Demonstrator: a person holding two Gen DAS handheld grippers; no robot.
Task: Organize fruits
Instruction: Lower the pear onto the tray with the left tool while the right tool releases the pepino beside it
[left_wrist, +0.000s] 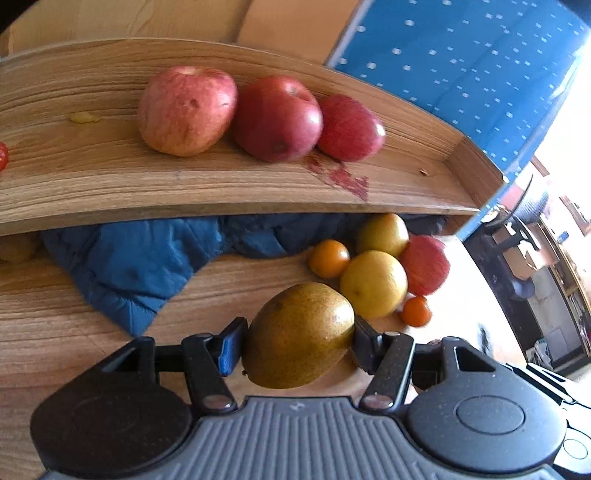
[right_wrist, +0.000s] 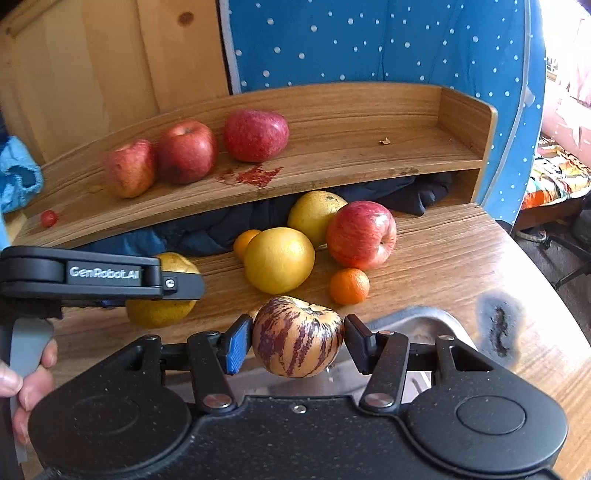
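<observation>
Left wrist view: my left gripper (left_wrist: 298, 338) is clamped on a speckled brown-green pear (left_wrist: 299, 334), held above the wooden table (left_wrist: 55, 325). Three red apples (left_wrist: 275, 118) sit in a row on the raised wooden shelf (left_wrist: 221, 184). Beyond the pear: two yellow citrus fruits (left_wrist: 373, 284), small oranges, another red apple.

Right wrist view: my right gripper (right_wrist: 297, 343) grips a round purple-striped cream melon-like fruit (right_wrist: 297, 336) over a metal tray (right_wrist: 417, 321). The left gripper's side covers part of the pear.
</observation>
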